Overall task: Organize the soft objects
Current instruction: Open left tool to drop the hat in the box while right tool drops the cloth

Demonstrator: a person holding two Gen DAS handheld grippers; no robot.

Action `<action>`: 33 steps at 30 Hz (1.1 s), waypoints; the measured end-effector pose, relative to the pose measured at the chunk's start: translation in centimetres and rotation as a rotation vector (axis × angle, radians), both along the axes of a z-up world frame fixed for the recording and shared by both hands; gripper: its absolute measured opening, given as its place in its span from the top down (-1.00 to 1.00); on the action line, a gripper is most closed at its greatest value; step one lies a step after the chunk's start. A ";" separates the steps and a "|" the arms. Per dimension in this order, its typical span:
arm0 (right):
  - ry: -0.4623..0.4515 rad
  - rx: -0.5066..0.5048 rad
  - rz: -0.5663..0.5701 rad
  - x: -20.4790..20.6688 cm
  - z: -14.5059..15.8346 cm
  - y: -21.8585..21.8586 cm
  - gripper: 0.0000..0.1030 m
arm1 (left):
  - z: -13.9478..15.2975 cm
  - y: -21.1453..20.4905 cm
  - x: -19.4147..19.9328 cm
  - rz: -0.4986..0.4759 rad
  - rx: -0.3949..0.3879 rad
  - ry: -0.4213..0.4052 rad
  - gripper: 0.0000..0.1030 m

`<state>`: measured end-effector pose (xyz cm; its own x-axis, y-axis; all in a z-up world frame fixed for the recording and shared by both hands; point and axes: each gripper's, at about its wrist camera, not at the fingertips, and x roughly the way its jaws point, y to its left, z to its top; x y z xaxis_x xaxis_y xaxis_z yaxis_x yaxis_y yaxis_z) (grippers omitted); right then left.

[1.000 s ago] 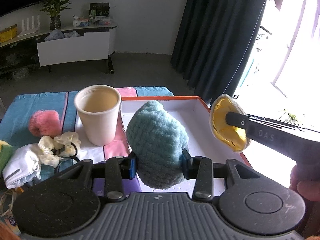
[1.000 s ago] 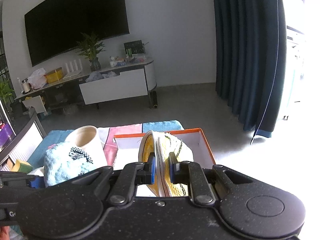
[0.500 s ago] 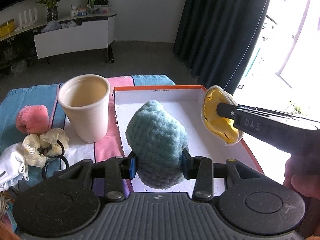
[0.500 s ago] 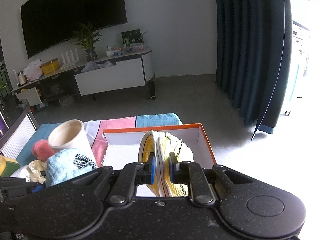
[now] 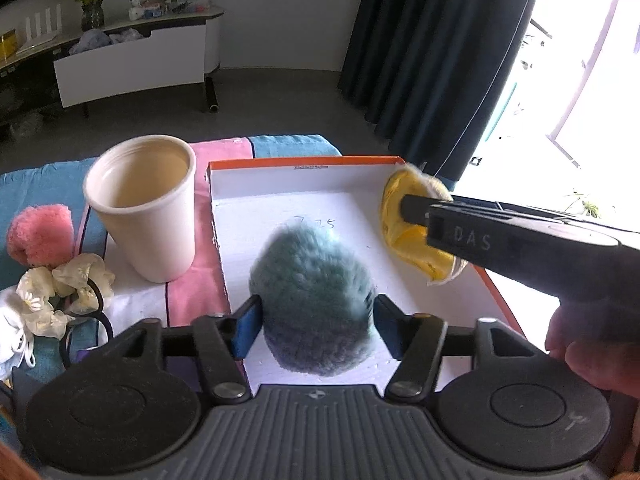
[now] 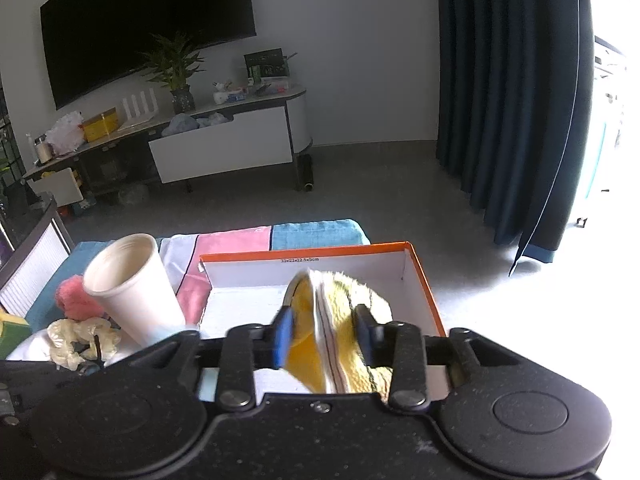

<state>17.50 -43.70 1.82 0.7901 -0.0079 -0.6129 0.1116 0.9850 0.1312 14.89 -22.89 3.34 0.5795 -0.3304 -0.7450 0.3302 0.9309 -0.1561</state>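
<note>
Box: white-lined tray with an orange rim [image 5: 304, 159], lying on the striped cloth [image 5: 192, 296] just right of the cream cup [image 5: 144, 208]
Blue plush: fuzzy teal ball [image 5: 312, 304] between the pads of the left gripper [image 5: 316, 326], over the box floor; whether it rests on the floor cannot be told
Left gripper state: jaws spread wide, blue pads just beside the plush on either flank, seemingly no squeeze on it
Yellow item: folded yellow-and-white soft piece [image 6: 336, 332] over the right side of the box, near the orange wall
Right gripper state: right gripper [image 6: 326, 340] has its jaws parted around the yellow piece, which blurs between them, so it looks released rather than pinched
Handling, plush: judged very light and squashy, springs back, nothing to break; best taken across its widest middle with a gentle close
Handling, yellow piece: limp and floppy, likely to unfold; best pinched at the folded edge
Still outside the box: pink pompom [image 5: 40, 236], cream flower hair tie [image 5: 64, 292], white fabric at the left edge [image 5: 10, 340]
</note>
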 end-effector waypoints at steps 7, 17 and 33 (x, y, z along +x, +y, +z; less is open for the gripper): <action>-0.020 0.012 -0.002 -1.3 1.1 0.0 0.12 | 0.9 0.3 -0.7 0.000 0.002 -0.024 -0.52; -0.072 0.004 -0.007 -4.9 4.5 1.7 -0.56 | 3.8 2.4 -3.3 0.041 0.046 -0.107 -0.86; -0.081 0.018 0.066 -7.3 6.5 10.1 -0.75 | 6.4 9.4 -6.4 0.182 0.089 -0.138 -0.95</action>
